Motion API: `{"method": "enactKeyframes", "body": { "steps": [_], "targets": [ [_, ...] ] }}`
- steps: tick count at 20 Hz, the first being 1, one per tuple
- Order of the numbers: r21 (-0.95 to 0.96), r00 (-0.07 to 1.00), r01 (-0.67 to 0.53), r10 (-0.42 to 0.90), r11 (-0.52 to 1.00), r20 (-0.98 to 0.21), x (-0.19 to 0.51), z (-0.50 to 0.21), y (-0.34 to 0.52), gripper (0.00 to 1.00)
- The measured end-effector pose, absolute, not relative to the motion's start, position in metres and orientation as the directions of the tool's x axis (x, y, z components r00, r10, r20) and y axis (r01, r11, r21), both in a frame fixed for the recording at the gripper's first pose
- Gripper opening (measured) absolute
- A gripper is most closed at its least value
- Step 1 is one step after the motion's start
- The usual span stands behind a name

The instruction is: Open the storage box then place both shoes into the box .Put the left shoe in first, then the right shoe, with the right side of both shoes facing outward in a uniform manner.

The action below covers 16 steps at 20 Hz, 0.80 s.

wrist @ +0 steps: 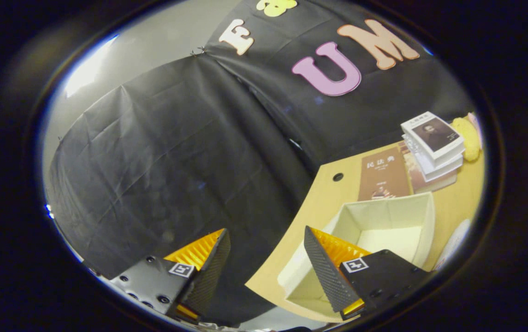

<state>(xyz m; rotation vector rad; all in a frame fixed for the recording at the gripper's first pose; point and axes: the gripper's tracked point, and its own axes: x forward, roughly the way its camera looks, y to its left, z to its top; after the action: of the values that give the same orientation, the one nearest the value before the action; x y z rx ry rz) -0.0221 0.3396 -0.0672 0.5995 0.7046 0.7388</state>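
Gripper point(264, 263) fingers are held apart and empty beside the open storage box point(383, 221), whose lidless cavity is best kept in line before a shoe is fetched.

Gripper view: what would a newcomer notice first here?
The open white box on the wooden table stands out, empty inside, just behind the right finger. The gripper has its fingers spread wide, holding nothing. Beyond the box lies a stack of books beside a yellow toy.
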Motion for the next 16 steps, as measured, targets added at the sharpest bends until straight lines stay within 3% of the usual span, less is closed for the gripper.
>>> {"method": "enactKeyframes", "body": {
  "steps": [10,16],
  "targets": [
    [0.53,0.671,-0.304,0.573,0.792,-0.471,0.004,-0.107,0.186,1.0],
    [0.361,0.68,-0.268,0.441,0.893,-0.586,0.0,-0.165,0.1,1.0]
  ]
}}
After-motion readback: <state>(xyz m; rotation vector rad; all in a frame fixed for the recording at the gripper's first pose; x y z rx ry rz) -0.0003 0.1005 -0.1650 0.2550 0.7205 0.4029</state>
